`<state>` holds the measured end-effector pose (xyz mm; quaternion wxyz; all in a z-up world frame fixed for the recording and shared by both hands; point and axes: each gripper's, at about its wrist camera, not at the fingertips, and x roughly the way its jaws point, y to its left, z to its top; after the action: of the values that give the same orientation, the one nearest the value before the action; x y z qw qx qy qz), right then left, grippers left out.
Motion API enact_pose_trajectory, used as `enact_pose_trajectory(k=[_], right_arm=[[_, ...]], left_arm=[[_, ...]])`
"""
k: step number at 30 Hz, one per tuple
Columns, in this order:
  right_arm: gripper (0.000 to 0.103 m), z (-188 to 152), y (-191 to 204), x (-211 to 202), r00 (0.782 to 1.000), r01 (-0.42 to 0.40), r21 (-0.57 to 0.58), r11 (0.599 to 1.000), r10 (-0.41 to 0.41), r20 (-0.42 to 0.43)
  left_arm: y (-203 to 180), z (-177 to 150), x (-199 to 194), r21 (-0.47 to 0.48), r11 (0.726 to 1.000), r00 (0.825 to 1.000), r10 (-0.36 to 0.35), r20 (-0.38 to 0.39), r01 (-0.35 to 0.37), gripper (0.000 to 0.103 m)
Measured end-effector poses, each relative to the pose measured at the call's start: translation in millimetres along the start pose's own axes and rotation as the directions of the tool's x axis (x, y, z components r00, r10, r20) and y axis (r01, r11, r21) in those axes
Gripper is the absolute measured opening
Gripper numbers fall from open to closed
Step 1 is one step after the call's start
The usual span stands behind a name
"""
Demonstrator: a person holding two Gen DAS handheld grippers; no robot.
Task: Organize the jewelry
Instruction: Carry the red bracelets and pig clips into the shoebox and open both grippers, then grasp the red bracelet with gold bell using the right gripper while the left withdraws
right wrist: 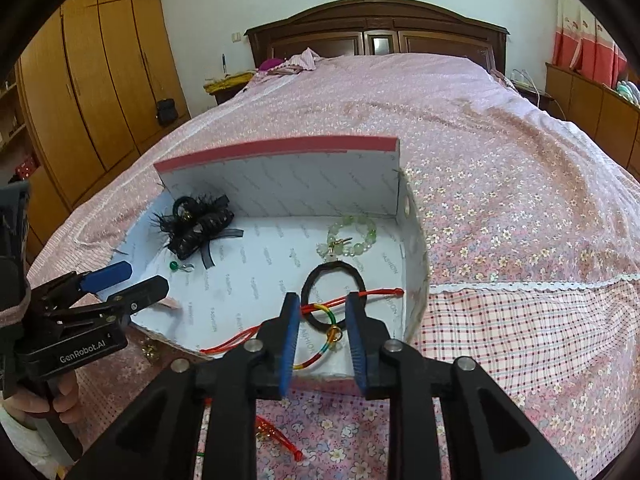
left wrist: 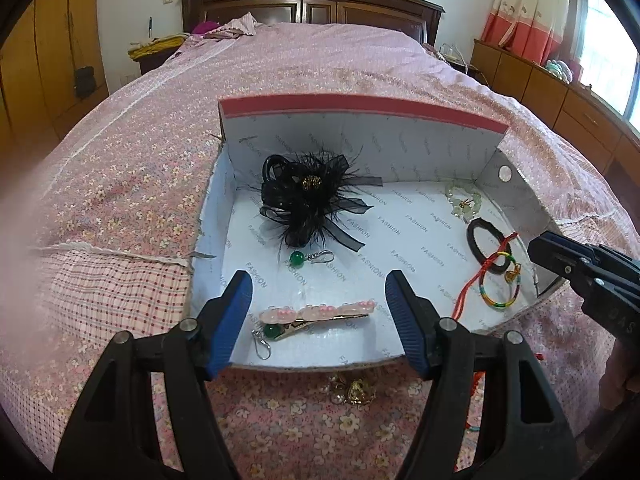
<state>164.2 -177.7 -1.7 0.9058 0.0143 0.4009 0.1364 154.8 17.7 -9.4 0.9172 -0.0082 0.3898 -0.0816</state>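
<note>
Jewelry box (left wrist: 400, 216), left gripper (left wrist: 318, 320) jaws apart, pink hair clip (left wrist: 320, 314)

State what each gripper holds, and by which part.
Nothing. The left gripper is open above the pink hair clip; the right gripper is open.

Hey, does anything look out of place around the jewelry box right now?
Yes. A few pieces lie outside the box on the bedspread: gold-toned jewelry by its front edge and a red ornament near the right gripper. The two green bead earrings lie apart.
</note>
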Motion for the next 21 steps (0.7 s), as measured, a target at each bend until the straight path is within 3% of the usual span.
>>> enact_pose_trajectory(k=[10,21], right_arm=[[0.026,-8,10,-33,0.999,-0.029,0.001,1.0,0.029,0.046],[0.026,-32,26,-46,0.998,-0.065,-0.003,0.998,0.065,0.013]], left_arm=[[2,-5,-32,-0.008,1.0,0.999,0.001,0.045,0.0,0.062],[8,-22,-56,-0.022,1.0,0.998,0.01,0.059,-0.009,0.062]])
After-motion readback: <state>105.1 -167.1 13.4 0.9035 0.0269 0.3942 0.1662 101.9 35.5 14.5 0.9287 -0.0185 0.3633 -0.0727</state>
